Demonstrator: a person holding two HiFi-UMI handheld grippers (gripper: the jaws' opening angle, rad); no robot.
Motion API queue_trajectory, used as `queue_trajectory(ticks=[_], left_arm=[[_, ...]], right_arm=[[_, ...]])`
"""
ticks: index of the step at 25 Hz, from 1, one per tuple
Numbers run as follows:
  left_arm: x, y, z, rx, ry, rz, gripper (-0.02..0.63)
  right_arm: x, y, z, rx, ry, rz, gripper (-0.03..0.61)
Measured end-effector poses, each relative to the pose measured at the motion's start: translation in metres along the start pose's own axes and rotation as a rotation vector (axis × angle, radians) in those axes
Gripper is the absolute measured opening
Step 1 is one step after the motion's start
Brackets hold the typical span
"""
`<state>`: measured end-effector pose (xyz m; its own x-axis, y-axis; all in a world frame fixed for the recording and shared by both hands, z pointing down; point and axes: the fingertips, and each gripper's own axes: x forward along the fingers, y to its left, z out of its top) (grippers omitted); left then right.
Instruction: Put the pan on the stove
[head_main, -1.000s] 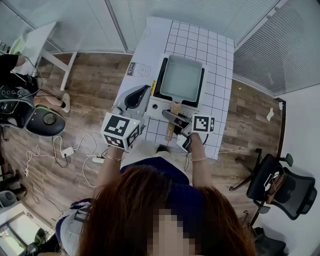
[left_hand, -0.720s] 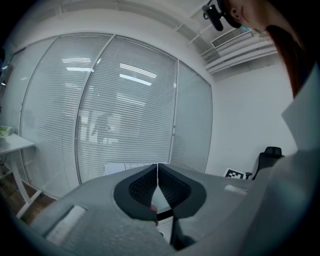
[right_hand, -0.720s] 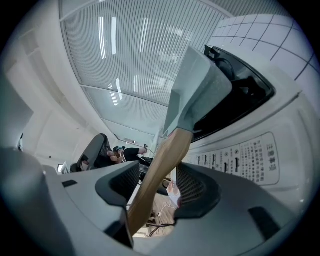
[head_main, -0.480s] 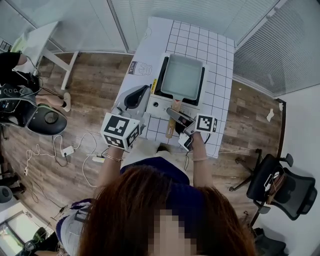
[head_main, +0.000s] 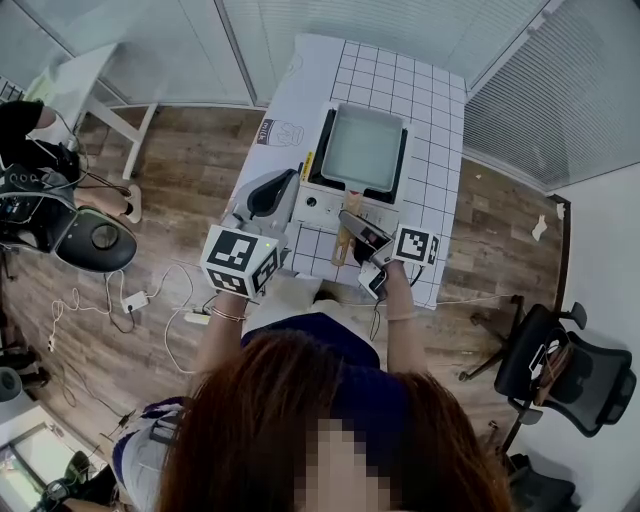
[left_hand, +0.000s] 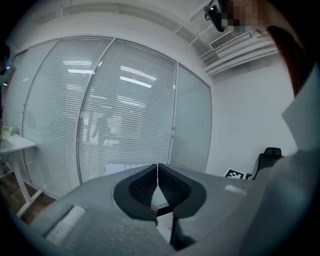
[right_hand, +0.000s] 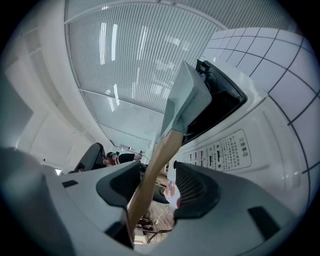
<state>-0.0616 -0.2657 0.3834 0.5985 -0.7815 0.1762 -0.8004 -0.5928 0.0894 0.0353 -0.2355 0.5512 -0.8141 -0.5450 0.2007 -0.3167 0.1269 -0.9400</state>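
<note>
My right gripper (right_hand: 156, 189) is open. The pan's wooden handle (right_hand: 150, 170) runs between its jaws, right by one jaw and apart from the other. The pan (head_main: 362, 148) sits on the stove (head_main: 318, 205) on the bench (head_main: 440, 130). My left gripper (left_hand: 157, 186) is closed and holds nothing

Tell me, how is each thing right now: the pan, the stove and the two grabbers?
pan: sitting on the stove, nothing in it.
stove: pan on top.
left gripper: fingers shut, holding nothing.
right gripper: fingers open, with the pan's wooden handle between them.
</note>
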Motion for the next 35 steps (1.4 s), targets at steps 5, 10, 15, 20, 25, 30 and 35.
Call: queue_trajectory(ticks=[5, 10, 15, 20, 25, 30, 35], left_arm=[[-0.010, -0.006, -0.001, 0.000, -0.004, 0.004, 0.017], [-0.019, -0.011, -0.003, 0.001, -0.008, 0.006, 0.017], [-0.027, -0.016, -0.002, 0.003, -0.013, 0.005, 0.017], [-0.034, -0.023, -0.001, 0.005, -0.019, 0.005, 0.017], [-0.040, -0.029, -0.001, 0.005, -0.021, 0.002, 0.017], [-0.044, -0.040, -0.002, 0.010, -0.023, 0.005, 0.017], [-0.048, -0.052, -0.002, 0.015, -0.023, 0.011, 0.017]], right_arm=[[-0.011, 0.001, -0.001, -0.001, -0.040, -0.017, 0.215], [-0.022, 0.002, -0.001, -0.032, -0.083, -0.047, 0.184], [-0.031, 0.008, 0.001, -0.064, -0.109, -0.064, 0.175], [-0.040, 0.017, -0.002, -0.102, -0.114, -0.076, 0.158], [-0.050, 0.025, -0.003, -0.175, -0.127, -0.121, 0.145], [-0.062, 0.035, -0.001, -0.244, -0.136, -0.145, 0.129], [-0.075, 0.042, -0.001, -0.292, -0.148, -0.168, 0.106]])
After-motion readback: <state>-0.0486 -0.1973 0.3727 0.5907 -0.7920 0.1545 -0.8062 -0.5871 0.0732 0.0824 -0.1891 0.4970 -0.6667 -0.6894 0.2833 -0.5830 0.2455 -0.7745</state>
